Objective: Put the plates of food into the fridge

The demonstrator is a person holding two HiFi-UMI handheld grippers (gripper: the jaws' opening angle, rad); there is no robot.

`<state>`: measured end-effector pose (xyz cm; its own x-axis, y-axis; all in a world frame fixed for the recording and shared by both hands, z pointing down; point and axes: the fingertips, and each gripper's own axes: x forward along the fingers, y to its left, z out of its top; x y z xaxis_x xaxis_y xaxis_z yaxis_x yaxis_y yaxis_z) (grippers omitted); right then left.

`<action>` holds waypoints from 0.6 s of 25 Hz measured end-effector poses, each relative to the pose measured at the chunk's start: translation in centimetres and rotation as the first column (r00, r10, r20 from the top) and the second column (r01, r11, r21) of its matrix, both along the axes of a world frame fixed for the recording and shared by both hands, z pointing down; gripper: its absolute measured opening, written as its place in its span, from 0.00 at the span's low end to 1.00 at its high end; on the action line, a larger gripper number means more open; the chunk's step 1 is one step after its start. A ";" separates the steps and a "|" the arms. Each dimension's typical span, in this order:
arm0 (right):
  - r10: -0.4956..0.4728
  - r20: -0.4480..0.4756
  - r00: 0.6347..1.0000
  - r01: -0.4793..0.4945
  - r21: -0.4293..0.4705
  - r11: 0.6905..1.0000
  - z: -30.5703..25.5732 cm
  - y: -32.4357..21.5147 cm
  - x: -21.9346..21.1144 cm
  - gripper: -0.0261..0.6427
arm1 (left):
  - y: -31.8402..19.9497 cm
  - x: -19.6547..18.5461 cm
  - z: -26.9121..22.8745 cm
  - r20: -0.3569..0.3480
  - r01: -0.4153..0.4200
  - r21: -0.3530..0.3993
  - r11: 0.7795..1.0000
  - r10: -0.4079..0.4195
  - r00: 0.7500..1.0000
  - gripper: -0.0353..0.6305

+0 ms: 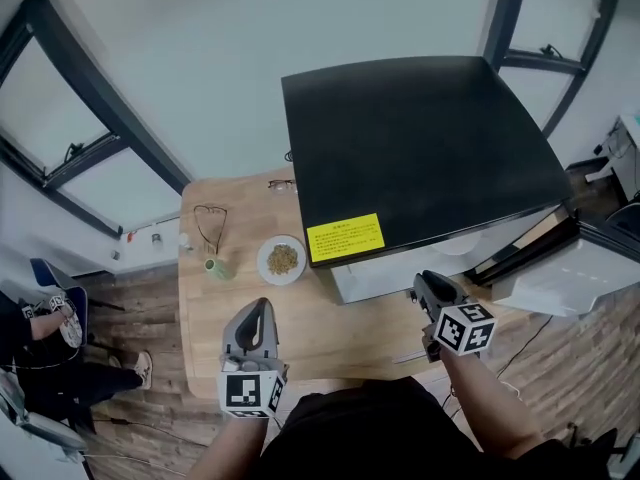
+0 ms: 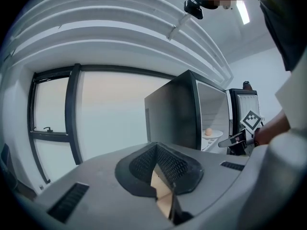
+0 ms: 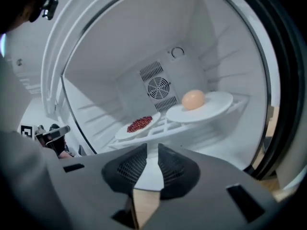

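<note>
Two plates sit on the fridge [image 1: 420, 148] shelf [image 3: 165, 128] mid-frame in my right gripper view: a red-food plate [image 3: 139, 124] and an egg plate [image 3: 216, 104], though its pale round lump is hard to identify. From the head view the black top hides both. One more, the third plate [image 1: 282, 259], lies on the table [image 1: 330, 338], centre left. My left claw [image 2: 156, 145] is pinched together and empty. My right claw [image 3: 152, 147] has its jaws slightly apart with nothing between them.

Green cup [image 1: 218, 267], eyeglasses [image 1: 282, 183] — wooden table [image 1: 340, 340]
</note>
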<state>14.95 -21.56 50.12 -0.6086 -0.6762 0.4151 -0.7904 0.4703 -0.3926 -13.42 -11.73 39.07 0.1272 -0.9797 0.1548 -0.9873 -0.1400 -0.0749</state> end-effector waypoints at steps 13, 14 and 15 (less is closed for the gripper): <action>-0.041 -0.062 0.997 0.056 0.267 0.962 -7.1 1.1 2.1 0.07 | -1.0 0.6 -0.3 -0.015 0.010 0.036 0.999 -0.009 1.000 0.06; -0.035 -0.070 0.997 0.052 0.270 0.962 -7.0 1.1 2.3 0.07 | -1.1 0.5 -0.3 -0.017 0.011 0.038 0.999 -0.011 1.000 0.06; -0.031 -0.076 0.997 0.050 0.271 0.961 -6.9 1.2 2.5 0.07 | -1.3 0.6 -0.4 -0.017 0.007 0.039 0.999 -0.006 1.000 0.06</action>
